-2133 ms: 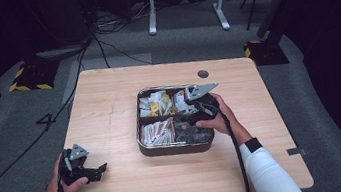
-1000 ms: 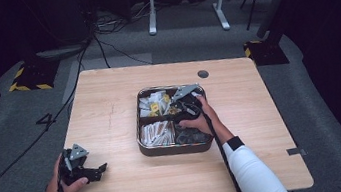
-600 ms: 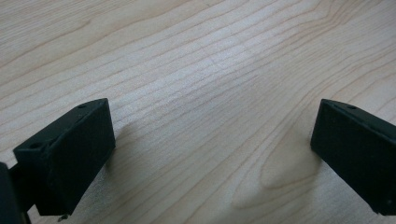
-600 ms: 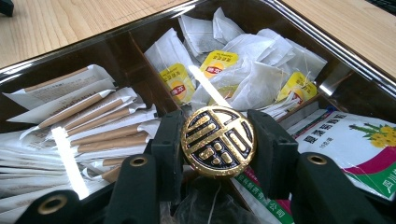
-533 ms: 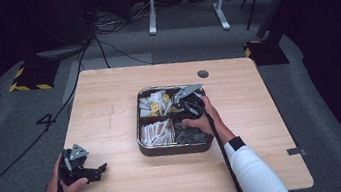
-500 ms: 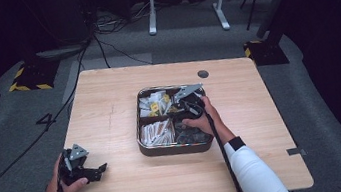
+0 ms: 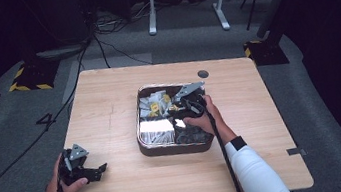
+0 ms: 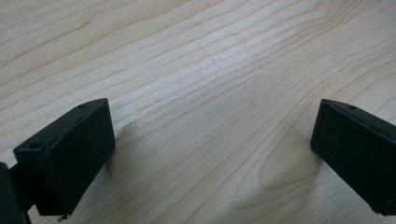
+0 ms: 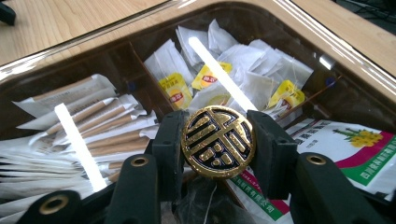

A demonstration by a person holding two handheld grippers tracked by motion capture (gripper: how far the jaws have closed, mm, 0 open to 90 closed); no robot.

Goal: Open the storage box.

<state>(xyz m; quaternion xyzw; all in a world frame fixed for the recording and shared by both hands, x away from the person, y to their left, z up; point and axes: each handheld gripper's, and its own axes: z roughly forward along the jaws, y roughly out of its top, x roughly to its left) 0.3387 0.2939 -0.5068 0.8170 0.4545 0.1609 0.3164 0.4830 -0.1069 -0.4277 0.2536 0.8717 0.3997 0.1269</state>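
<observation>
Nearest, the left gripper (image 7: 83, 167) rests on the pale, grained wooden desk (image 7: 110, 114), jaws wide apart with nothing between them. Beyond it, the right gripper (image 9: 218, 142) has its jaws clamped on the rim of a round black-and-gold knob (image 9: 218, 141), glossy with a raised emblem, which looks like the handle of a clear lid (image 9: 327, 42) over the compartmented box (image 7: 176, 148). To lift well, I'd keep the squeeze centred on the knob and pull straight up, since the smooth disc could slip. Under the lid lie paper sticks (image 9: 93, 121), white tea bags with yellow tags (image 9: 205, 79) and a printed sachet (image 9: 341, 144)
</observation>
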